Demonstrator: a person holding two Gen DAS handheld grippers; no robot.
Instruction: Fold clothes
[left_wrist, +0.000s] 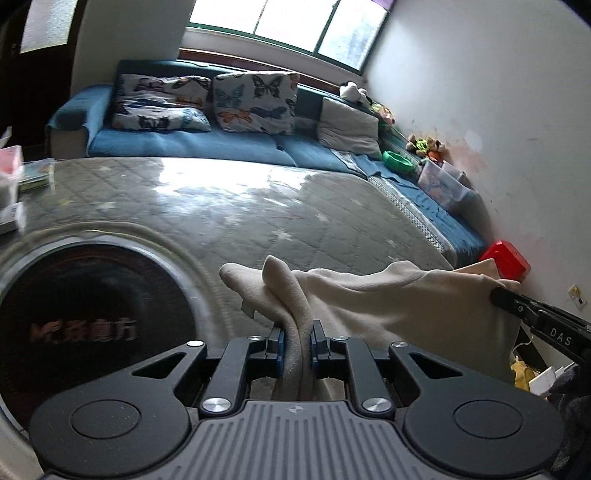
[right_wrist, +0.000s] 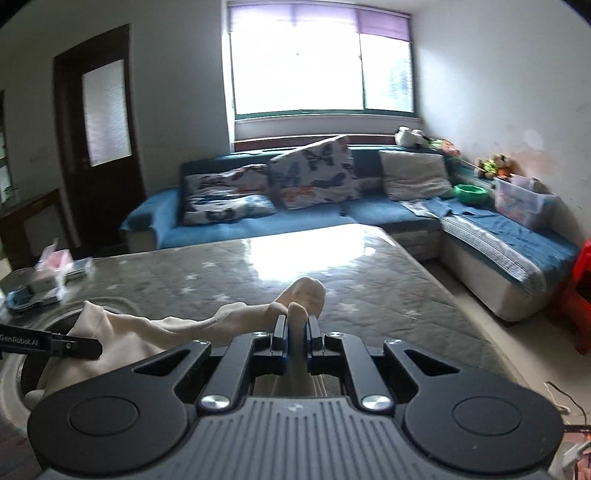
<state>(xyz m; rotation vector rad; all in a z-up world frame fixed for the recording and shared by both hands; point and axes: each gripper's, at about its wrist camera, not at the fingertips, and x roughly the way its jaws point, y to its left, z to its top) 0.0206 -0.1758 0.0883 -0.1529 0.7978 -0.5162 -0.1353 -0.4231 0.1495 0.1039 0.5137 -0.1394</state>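
Cloth dominates both views: a cream, fleecy garment (left_wrist: 388, 295) is held up in the air above the grey quilted surface under clear glass (left_wrist: 229, 206), stretched between 2 grippers. It is judged soft, light and limp; it sags between the holds and bunches into thick rolls where it is pinched, so it would likely drape rather than keep a crease. Its fleece looks grippy, not slippery, and nothing about it seems fragile. Edges or corners are judged the best places to be taken, since a bunched middle would leave the rest hanging.

The left gripper (left_wrist: 297, 338) has its fingers clamped on a doubled fold of the cloth, and the right gripper (right_wrist: 295, 332) is likewise closed on a rolled edge, with the cloth poking out past the tips.

Around this, a blue corner sofa (right_wrist: 369, 218) with butterfly-print cushions (left_wrist: 255, 99) is seen beyond the surface, well apart. A dark round inset with lettering (left_wrist: 88, 328) lies in the surface just below the left hold. Small boxes and packets (right_wrist: 51, 273) crowd the far left corner; a red plastic stool (left_wrist: 506, 258) stands by the wall. The middle of the surface lies bare of objects for laying the garment down.
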